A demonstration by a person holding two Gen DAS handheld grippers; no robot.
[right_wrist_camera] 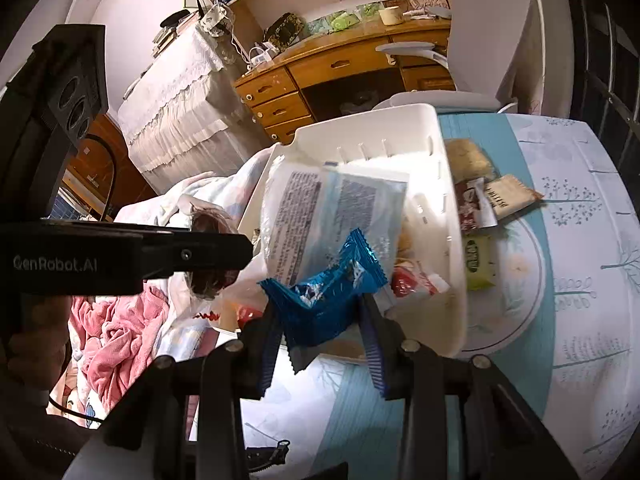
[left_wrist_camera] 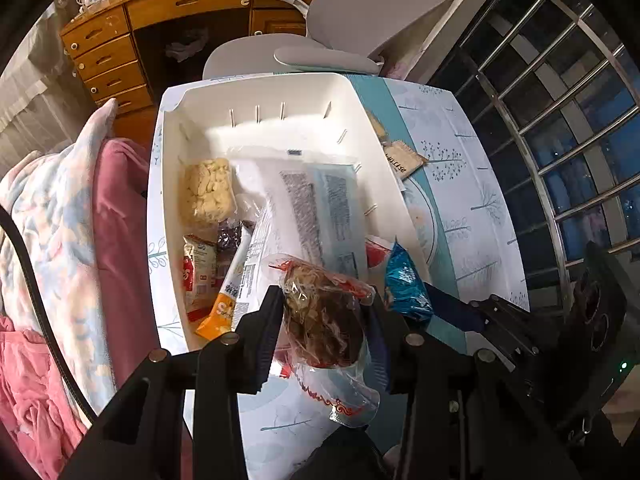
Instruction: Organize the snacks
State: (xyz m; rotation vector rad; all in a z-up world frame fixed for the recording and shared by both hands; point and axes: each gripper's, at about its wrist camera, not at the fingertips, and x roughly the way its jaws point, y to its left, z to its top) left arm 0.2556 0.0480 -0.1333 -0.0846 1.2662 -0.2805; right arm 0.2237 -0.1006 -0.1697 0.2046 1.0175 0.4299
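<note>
White plastic bin (left_wrist_camera: 256, 92) on the desk (left_wrist_camera: 460, 152) already holds several snacks, and both claws are bringing in more, so this looks like the loading step. The left claw (left_wrist_camera: 324, 316) is clamped on a clear bag of brown snacks (left_wrist_camera: 320, 312) over the bin's near end; the right claw (right_wrist_camera: 320, 320) grips a blue packet (right_wrist_camera: 332, 288) just at the near rim. Next, each should move over free space and let go. A big white pouch (left_wrist_camera: 304, 200) fills much of the bin, leaving little room. 4 small packets (right_wrist_camera: 480, 200) wait on the desk beside it.
</note>
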